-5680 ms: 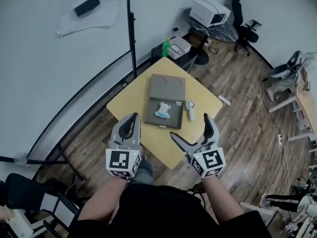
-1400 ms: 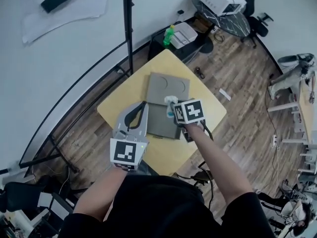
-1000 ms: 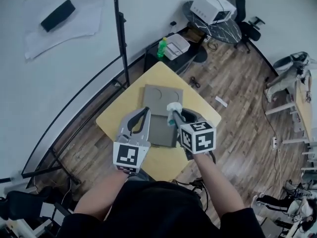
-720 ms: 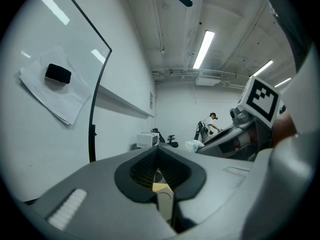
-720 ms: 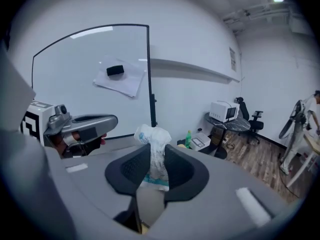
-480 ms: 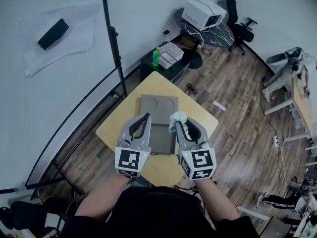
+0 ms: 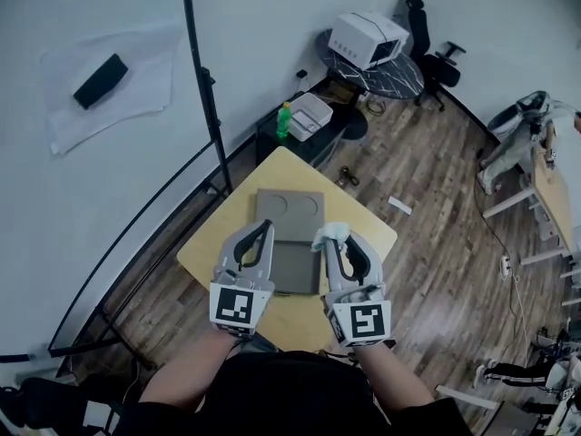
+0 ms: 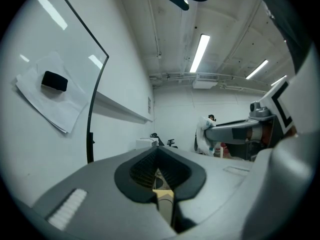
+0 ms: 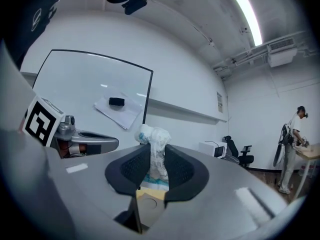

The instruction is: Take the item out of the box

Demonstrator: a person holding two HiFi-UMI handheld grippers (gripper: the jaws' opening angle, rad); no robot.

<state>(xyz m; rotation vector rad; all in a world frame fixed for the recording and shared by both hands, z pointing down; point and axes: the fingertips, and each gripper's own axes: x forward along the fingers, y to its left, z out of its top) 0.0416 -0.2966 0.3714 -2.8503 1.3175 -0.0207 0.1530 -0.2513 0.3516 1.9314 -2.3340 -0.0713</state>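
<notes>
Far left, on the white wall board [image 7: 54, 180]: one black rectangular eraser [image 7: 100, 68] resting on one white paper sheet [image 7: 145, 98]. One black upright pole [image 7: 201, 80] stands next to it.

Grippers: two, side by side, above the table's near side.
- Left grey two-jaw gripper [image 7: 262, 229] [image 8: 159, 170]: jaws brought together, nothing between them.
- Right grey two-jaw gripper [image 7: 330, 242] [image 9: 153, 173]: jaws nearly together, clamped on the item.

Item: one crumpled white plastic pouch with blue print [image 7: 330, 234] [image 9: 155, 139]. It stands upright between the right jaws, its top protruding above them. It is lifted clear of the box, at the box's right edge as the head view shows it.

Box: one flat grey cardboard box [image 7: 292, 269], open, between the two grippers. Its hinged lid [image 7: 289, 206] lies flat behind it and shows two round recesses.

Surface: one square yellow table [image 7: 204, 248] on a brown wood-plank floor [image 7: 436, 180].

Room, beyond the table: one green bottle [image 7: 284, 117], one white boxy appliance [image 7: 366, 38] on a round dark table, one black office chair [image 7: 438, 57].
</notes>
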